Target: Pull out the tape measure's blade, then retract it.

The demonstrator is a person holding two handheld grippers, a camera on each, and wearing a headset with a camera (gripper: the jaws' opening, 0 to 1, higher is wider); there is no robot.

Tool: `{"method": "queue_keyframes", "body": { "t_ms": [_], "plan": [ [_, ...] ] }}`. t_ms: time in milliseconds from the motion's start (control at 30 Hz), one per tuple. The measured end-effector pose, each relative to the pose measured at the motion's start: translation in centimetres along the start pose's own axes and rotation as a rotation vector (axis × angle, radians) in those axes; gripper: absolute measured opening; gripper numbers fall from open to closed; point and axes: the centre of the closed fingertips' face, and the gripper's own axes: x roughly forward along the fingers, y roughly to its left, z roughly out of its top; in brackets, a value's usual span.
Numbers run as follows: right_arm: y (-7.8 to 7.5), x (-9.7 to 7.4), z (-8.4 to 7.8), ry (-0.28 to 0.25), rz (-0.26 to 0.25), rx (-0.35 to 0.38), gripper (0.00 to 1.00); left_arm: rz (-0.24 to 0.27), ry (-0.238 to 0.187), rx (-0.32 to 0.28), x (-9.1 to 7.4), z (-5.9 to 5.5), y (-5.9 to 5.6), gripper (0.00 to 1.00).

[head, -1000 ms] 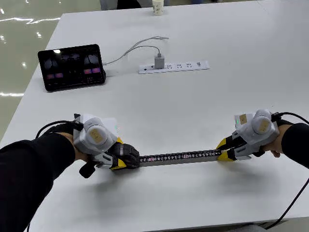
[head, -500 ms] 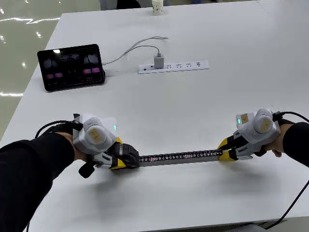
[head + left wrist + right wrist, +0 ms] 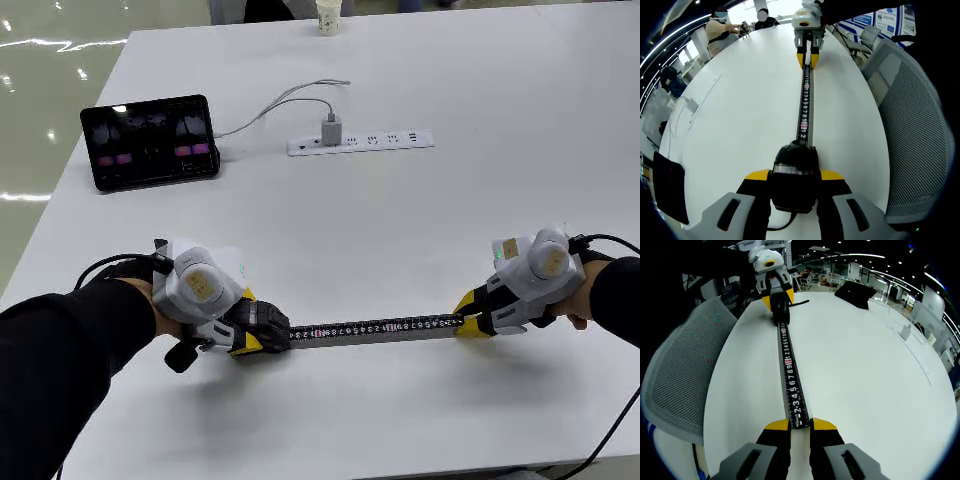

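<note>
A black tape measure case [image 3: 262, 327] rests on the white table [image 3: 400, 230], and my left gripper [image 3: 247, 331] is shut on it; the case [image 3: 794, 175] sits between the yellow-tipped jaws. Its blade [image 3: 375, 327] lies pulled out flat to the right, numbered side up. My right gripper [image 3: 466, 323] is shut on the blade's tip. In the right gripper view the blade [image 3: 790, 375] runs from my right gripper [image 3: 800, 426] away to the case [image 3: 778, 301]. In the left gripper view the blade [image 3: 805, 102] reaches to the right gripper [image 3: 808, 61].
A dark tablet [image 3: 150, 140] stands at the left back. A white power strip [image 3: 362, 141] with a plugged charger and cable lies behind the work. A paper cup [image 3: 327, 14] is at the far edge. A mesh chair [image 3: 912, 120] stands by the table's near edge.
My right gripper has drawn a little further right, lengthening the pulled-out blade slightly. The left gripper and case stay put.
</note>
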Motion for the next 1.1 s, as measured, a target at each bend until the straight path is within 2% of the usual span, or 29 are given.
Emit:
{"method": "queue_keyframes", "body": {
  "t_ms": [200, 267, 500, 567, 767, 867, 1000, 1100],
  "plan": [
    [0.27, -0.02, 0.30, 0.009, 0.002, -0.012, 0.11, 0.001, 0.003, -0.006, 0.07, 0.01, 0.06, 0.29],
    [0.24, 0.02, 0.52, 0.006, -0.002, -0.002, 0.11, 0.002, 0.003, 0.013, 0.10, 0.09, -0.03, 0.30],
    [0.60, -0.01, 0.88, 0.042, 0.007, -0.019, 0.12, 0.010, 0.000, 0.015, 0.14, 0.10, 0.10, 0.30],
    [0.43, -0.12, 0.56, 0.053, 0.011, -0.025, 0.12, 0.010, 0.001, 0.010, 0.15, 0.10, 0.15, 0.30],
    [0.44, -0.17, 0.58, 0.069, 0.013, -0.019, 0.12, 0.010, 0.003, -0.011, 0.15, 0.04, 0.29, 0.31],
    [0.40, -0.16, 0.68, 0.077, 0.006, 0.018, 0.12, 0.006, 0.003, -0.013, 0.12, 0.05, 0.28, 0.31],
    [0.49, -0.23, 0.63, 0.080, 0.005, 0.013, 0.12, 0.003, 0.004, -0.009, 0.04, 0.08, 0.20, 0.31],
    [0.61, -0.18, 0.61, 0.091, -0.001, -0.024, 0.12, 0.003, 0.002, -0.005, -0.04, 0.06, 0.22, 0.31]
  ]
}}
